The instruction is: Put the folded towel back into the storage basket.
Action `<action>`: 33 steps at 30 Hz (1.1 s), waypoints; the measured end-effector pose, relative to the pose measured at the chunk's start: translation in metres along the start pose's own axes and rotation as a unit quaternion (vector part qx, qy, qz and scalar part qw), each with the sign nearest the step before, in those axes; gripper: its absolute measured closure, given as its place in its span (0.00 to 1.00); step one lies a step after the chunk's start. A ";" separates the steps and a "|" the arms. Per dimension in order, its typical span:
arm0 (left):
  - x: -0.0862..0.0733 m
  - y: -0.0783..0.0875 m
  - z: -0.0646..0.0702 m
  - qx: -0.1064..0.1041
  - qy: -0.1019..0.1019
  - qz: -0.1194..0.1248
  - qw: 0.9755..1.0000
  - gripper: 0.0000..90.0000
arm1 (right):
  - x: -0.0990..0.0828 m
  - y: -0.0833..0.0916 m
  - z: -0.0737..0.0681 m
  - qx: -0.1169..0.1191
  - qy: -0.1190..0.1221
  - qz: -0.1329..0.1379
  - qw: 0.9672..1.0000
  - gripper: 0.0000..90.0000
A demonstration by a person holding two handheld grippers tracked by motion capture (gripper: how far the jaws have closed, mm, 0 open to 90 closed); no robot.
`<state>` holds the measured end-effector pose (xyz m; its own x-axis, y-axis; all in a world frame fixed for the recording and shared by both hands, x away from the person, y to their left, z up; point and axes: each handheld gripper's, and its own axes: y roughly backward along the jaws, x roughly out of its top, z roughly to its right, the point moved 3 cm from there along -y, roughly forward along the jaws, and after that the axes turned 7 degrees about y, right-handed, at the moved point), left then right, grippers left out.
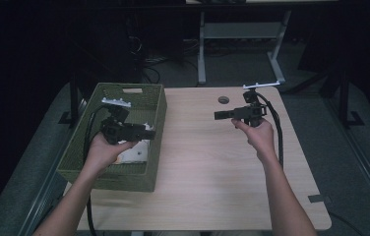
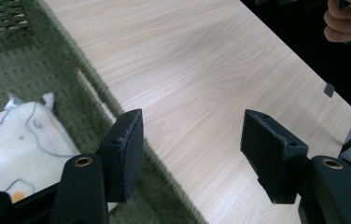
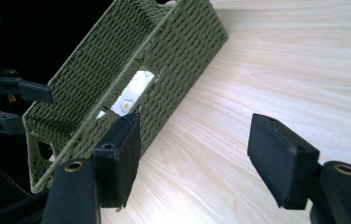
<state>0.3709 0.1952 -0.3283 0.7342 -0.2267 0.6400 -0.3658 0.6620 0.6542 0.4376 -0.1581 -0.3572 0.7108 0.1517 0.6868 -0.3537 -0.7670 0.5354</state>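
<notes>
A green woven basket (image 1: 109, 178) stands on the left part of the light wooden table (image 1: 212, 167). In it lies a white cloth (image 1: 135, 151) with orange spots and grey lines. My left gripper (image 1: 151, 132) hovers over the basket's right side, pointing right, open and empty. In the left gripper view its jaws (image 2: 192, 119) frame the basket rim (image 2: 94, 88) and bare tabletop, with the cloth (image 2: 19, 140) at the left. My right gripper (image 1: 217, 115) is held above the table's right middle, pointing left at the basket, open and empty (image 3: 194, 121). The basket (image 3: 164, 42) shows the cloth (image 3: 131, 93) through its handle slot.
A round cable hole (image 1: 223, 100) sits near the table's far edge. The person's other hand (image 2: 346, 23) shows at the top right of the left gripper view. Dark floor, a desk frame (image 1: 202, 49) and cables lie beyond the table.
</notes>
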 end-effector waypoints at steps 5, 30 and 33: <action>0.002 -0.007 0.007 -0.006 -0.005 -0.003 1.000 0.43 | -0.008 0.007 0.008 -0.002 -0.006 0.002 1.000 0.38; 0.006 -0.054 0.046 -0.031 -0.014 -0.016 0.999 0.40 | -0.045 0.037 0.048 -0.008 -0.032 0.000 0.999 0.37; 0.006 -0.060 0.049 -0.034 -0.011 -0.014 0.999 0.40 | -0.051 0.040 0.053 -0.008 -0.038 0.003 0.999 0.37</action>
<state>0.3691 0.1193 -0.3436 0.7307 -0.2609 0.6308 -0.3047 0.7023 0.6434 0.4198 -0.2295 -0.3965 0.7524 0.1002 0.6510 -0.3671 -0.7568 0.5408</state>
